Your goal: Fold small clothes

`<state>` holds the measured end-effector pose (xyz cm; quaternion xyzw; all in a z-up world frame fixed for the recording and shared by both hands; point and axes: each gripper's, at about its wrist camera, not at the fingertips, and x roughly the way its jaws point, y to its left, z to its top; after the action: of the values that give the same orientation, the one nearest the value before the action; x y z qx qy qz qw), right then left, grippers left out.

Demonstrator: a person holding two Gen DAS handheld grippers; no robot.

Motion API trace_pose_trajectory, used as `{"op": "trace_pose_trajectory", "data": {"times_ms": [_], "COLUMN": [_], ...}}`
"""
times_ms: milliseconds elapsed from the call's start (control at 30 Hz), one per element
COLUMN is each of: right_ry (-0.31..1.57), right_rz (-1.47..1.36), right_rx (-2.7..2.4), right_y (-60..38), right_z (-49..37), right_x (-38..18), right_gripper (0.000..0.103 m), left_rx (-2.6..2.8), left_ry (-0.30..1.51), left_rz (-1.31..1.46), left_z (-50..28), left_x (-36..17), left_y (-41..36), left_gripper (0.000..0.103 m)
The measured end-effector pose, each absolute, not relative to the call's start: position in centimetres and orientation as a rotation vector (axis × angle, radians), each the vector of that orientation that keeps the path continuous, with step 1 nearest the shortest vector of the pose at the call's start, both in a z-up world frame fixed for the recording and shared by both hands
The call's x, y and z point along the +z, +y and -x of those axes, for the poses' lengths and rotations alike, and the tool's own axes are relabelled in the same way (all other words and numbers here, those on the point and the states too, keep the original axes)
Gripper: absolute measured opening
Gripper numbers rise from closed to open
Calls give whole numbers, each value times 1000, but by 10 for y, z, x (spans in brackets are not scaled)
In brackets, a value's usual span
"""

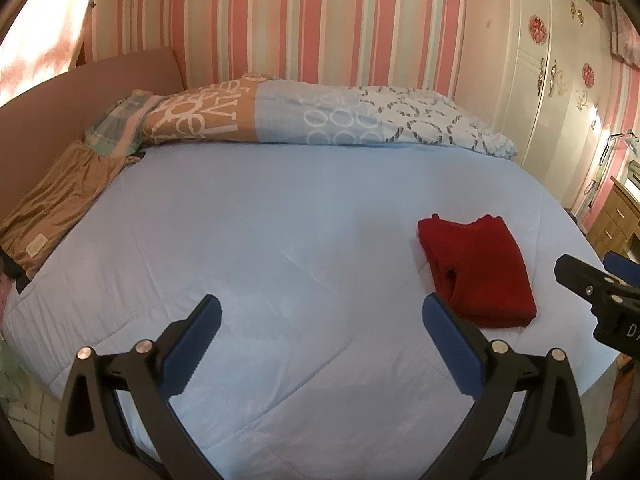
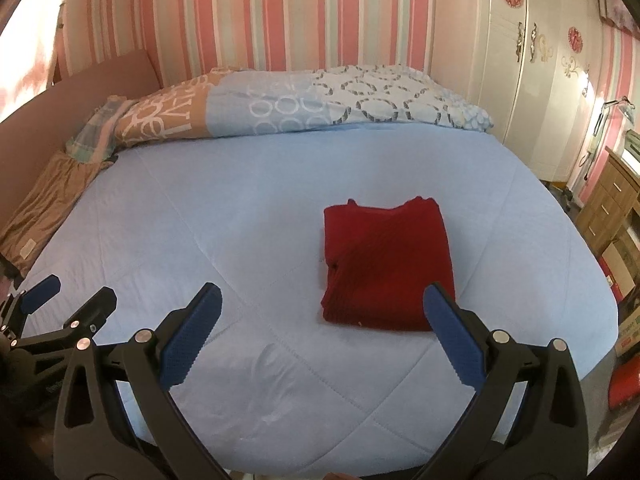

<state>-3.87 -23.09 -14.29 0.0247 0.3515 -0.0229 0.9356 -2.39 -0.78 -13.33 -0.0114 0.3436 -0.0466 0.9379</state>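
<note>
Right now both of my tongs hang over the near edge of the bed (image 2: 240, 208), and both are spread wide with nothing between the blue pads. My left tongs (image 1: 320, 312) point at bare blue cover; from the right wrist view my right tongs (image 2: 322, 300) have the red garment (image 2: 384, 264) just past them, toward one o'clock, with the right finger's tip overlapping its near corner in the picture. I cannot tell whether that pad touches the cloth or only hovers above it.

Further out, the red garment lies flat on the cover as a tidy rectangle, neckline at the far edge, a doubled fold along its left side. It looks already folded, so I judge this piece close to finished. It looks like a soft knit, light and limp, likely to sag and open if lifted by one corner. I would pinch through all the layers at the thick folded left edge, or take both near corners together, one with each pair of tongs.

Beyond it, at twelve o'clock, a patterned quilt (image 2: 280, 108) is bunched along the striped wall (image 2: 280, 20). At ten o'clock a brown cloth (image 1: 56, 200) lies by the headboard. A white wardrobe (image 2: 520, 60) stands at two o'clock.
</note>
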Motion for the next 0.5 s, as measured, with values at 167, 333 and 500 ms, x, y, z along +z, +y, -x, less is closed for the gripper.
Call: {"op": "trace_pose_trajectory", "data": {"times_ms": [167,333,500], "right_ry": [691,679,686], "right_rz": [-59,-57,-69], "right_rx": [-46,-54,-43], "right_y": [-235,-238,-239], "right_z": [39,39,38], "right_x": [-136,-132,-129], "right_gripper": [100,100,100], "left_rx": [-86,-82,-74], "left_ry": [674,663,661], "left_rz": [32,40,27], "left_z": [23,22,23], "left_x": [-123,-119,-115], "left_y": [-7,-7,-8], "left_gripper": [101,101,101]}}
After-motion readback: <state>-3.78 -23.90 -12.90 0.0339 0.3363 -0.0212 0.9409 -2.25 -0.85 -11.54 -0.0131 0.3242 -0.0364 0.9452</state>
